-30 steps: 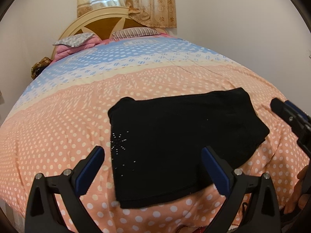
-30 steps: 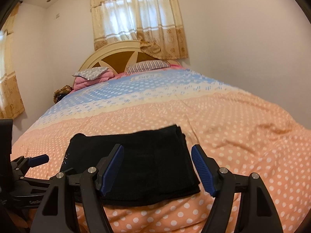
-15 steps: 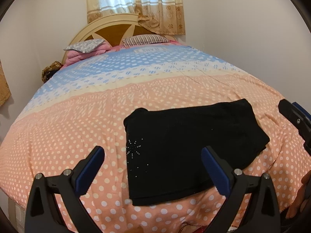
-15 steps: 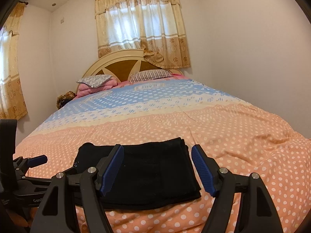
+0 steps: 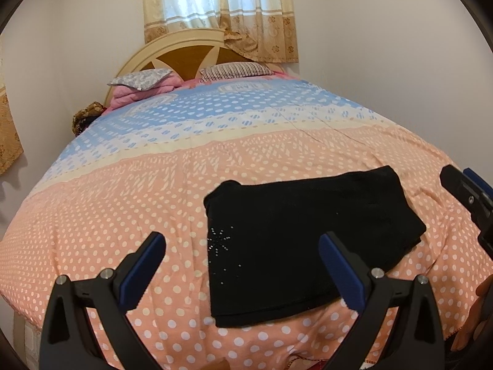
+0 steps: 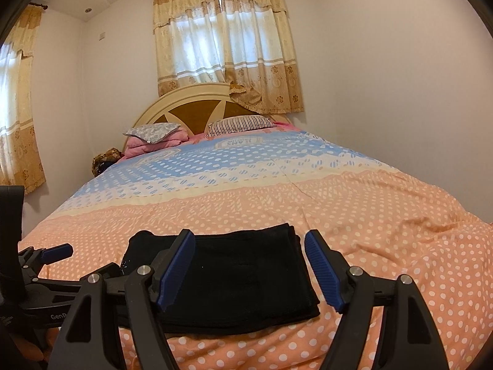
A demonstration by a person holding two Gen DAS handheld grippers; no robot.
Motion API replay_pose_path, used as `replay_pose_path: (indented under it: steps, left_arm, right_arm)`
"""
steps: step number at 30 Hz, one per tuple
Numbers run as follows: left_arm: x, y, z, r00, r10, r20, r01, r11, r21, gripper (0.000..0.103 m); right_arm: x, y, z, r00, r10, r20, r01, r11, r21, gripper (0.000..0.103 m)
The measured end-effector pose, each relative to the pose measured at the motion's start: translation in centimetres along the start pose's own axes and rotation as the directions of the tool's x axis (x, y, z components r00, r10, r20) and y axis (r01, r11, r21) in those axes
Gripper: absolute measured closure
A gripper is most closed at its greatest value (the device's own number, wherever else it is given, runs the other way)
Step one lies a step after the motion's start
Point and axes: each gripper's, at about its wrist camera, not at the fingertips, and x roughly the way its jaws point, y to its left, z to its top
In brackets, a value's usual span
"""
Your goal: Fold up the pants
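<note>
A pair of black pants point(image 5: 308, 243) lies folded into a compact rectangle on the polka-dot bedspread point(image 5: 123, 215) of a bed, just beyond the fingers of two hand-held grippers. The left gripper point(image 5: 243, 265) hangs above the near edge with its blue-padded fingers point(image 5: 141, 268) spread wide and empty; a small rhinestone starburst point(image 5: 220, 242) on the cloth shows between them. The right gripper point(image 6: 249, 265) likewise stands open with nothing between its fingers point(image 6: 177, 265), the folded stack lying ahead of and below the tips.

By the look of it the folding itself is finished and the hands are drawing clear; if anything is left, the next move calls only for squaring a loose edge, which would mean lowering open fingers back onto the cloth without dragging the layers apart.

Compared with a second earlier, both cameras sit higher and tip upward: more of the curtains point(image 6: 225, 46) and headboard point(image 6: 197, 104) now show, and the pants appear smaller and farther from the fingertips, shifted rightward in the left view. The garment's shape is unchanged.
</note>
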Motion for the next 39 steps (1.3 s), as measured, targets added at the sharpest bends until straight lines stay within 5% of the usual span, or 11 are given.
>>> replay_pose_path:
  steps: [39]
  left_arm:
    - [0.33, 0.25, 0.14, 1.0, 0.022, -0.014, -0.023, 0.999, -0.025, 0.001]
  right_arm:
    - [0.19, 0.32, -0.39, 1.0, 0.0, -0.007, 0.0, 1.0, 0.007, 0.027]
